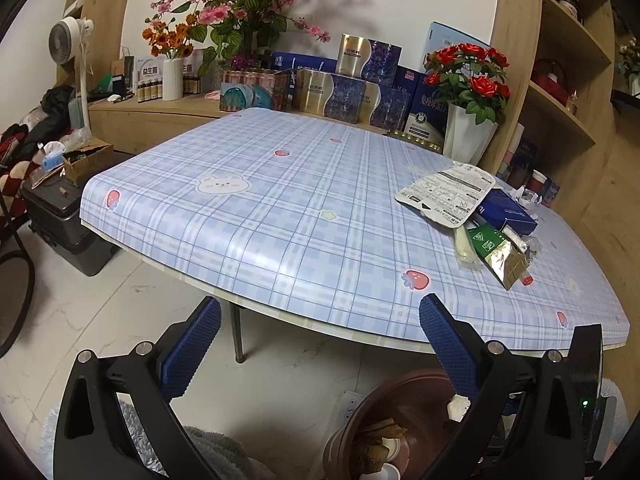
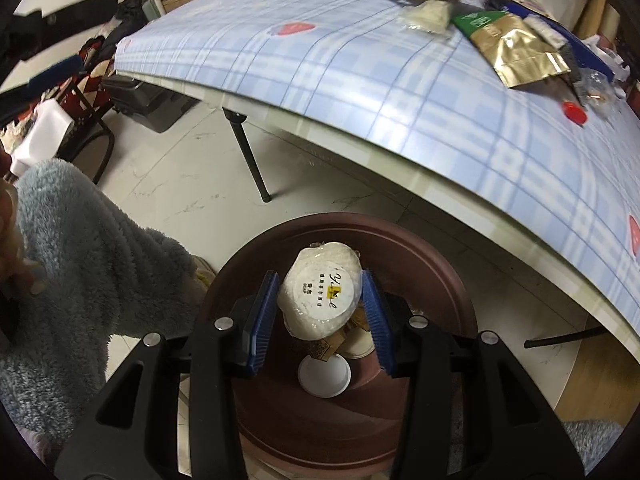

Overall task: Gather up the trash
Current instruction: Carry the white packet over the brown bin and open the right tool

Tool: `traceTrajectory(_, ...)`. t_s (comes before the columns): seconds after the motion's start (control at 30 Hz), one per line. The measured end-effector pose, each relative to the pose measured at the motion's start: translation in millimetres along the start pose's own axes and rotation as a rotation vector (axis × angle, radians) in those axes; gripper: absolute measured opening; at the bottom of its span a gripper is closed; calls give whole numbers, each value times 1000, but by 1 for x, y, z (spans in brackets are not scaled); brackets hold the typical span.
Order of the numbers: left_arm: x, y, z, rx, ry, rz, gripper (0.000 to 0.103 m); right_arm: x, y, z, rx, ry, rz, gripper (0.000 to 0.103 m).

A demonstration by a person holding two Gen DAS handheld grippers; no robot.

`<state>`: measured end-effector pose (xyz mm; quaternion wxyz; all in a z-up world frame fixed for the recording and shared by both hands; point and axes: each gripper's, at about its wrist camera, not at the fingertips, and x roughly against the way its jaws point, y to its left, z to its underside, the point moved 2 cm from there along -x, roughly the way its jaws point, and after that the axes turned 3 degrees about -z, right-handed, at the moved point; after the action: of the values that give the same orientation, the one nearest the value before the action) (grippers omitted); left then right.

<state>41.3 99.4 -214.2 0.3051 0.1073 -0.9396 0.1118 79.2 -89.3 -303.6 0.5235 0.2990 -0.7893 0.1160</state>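
Observation:
My right gripper (image 2: 320,290) is shut on a white wrapped soap packet (image 2: 320,296) and holds it over the mouth of a brown trash bin (image 2: 436,264) on the floor; the bin holds a white lid (image 2: 324,374) and brown scraps. The bin also shows in the left wrist view (image 1: 404,390). My left gripper (image 1: 320,320) is open and empty, level with the table's front edge. On the table lie a printed white pouch (image 1: 444,194), a green-and-gold packet (image 1: 500,258), a blue box (image 1: 508,210) and a red cap (image 2: 574,113).
The plaid-covered table (image 1: 260,216) stands against a wooden shelf with boxes, a rose vase (image 1: 468,136) and flowers. A black case (image 1: 60,224) and a fan (image 1: 70,40) stand at the left. My fleece sleeve (image 2: 80,260) is beside the bin.

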Motion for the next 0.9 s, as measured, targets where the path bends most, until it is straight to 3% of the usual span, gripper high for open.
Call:
traceTrajectory(0.33, -4, -4, 1, -12, 10, -1, 97, -20, 7, 7, 14, 30, -15, 47)
traceTrajectory(0.43, -5, -3, 1, -6, 12, -1, 97, -12, 7, 5, 4, -1, -29, 56)
traceTrajectory(0.57, -5, -3, 2, -6, 10, -2, 97, 6, 2, 0, -21, -50, -35, 58)
traceTrajectory(0.83, -4, -5, 2, -16, 8, -4, 97, 65, -8, -10, -54, -240, 5, 92)
traceTrajectory(0.9, -4, -7, 2, -23, 8, -4, 97, 81, -10, -13, -57, -305, 31, 95)
